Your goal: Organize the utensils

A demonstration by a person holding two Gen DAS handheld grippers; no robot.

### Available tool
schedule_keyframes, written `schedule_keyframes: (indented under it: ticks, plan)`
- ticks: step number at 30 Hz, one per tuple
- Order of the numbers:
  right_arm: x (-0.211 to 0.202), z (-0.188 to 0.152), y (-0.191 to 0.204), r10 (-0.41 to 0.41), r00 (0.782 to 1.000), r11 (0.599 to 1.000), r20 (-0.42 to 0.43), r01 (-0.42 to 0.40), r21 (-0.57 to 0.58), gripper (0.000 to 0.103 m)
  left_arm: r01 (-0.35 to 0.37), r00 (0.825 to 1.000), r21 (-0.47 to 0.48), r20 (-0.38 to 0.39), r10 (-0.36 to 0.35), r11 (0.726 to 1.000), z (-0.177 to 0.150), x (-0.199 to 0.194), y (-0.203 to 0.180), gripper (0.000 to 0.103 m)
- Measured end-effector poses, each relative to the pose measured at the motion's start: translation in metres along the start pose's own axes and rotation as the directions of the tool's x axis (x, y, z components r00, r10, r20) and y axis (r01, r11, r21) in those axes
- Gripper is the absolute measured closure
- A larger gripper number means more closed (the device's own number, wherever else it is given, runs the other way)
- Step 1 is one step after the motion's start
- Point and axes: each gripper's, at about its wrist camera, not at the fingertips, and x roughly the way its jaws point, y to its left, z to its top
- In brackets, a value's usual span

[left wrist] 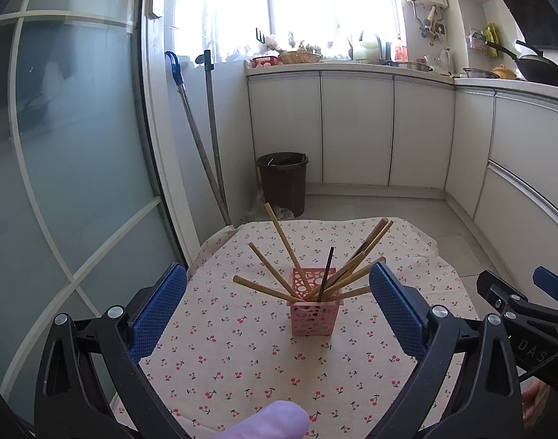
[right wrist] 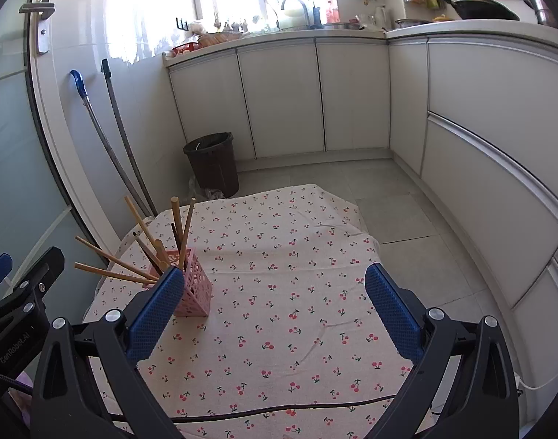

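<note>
Left wrist view
Holder: a pink perforated holder (left wrist: 314,309) stood upright on the cherry-print cloth (left wrist: 242,358), near the middle of the table.
Chopsticks: the chopsticks (left wrist: 284,241) fanned out of it in every direction, mostly pale wood with one dark stick among them.
Left gripper: the left gripper (left wrist: 277,298) was spread wide and held nothing, its blue pads (left wrist: 158,311) framing the holder from the near side, apart from it.
Pose: it was aimed level and forward at the holder, slightly above the cloth.
Right gripper: only part of it showed at the right edge (left wrist: 528,303).

Right wrist view
Holder: it sat at the left (right wrist: 194,285), partly behind the gripper's left pad (whether touching, I cannot tell).
Right gripper: the right gripper (right wrist: 275,305) was likewise wide apart and empty, pointed over bare cloth (right wrist: 297,274).
Cable: a dark cable (right wrist: 279,411) lay across the near cloth.

Handling
Sticks: probably light, stiff and smooth; best pinched mid-shaft above the rim, one or two at once.
Holder: it looked light and tall, likely to tip if a splayed stick were levered sideways.
</note>
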Motion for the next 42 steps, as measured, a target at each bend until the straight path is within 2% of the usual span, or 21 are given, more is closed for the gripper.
schedule_keyframes:
  ticks: [42]
  plan:
    - [0.0052, -0.0061, -0.0011, 0.000, 1.000, 1.000, -0.011, 0.000, 0.000, 0.007, -0.022, 0.999, -0.005, -0.033, 0.022, 1.000, -0.0046, 0.0049, 0.0010, 0.007]
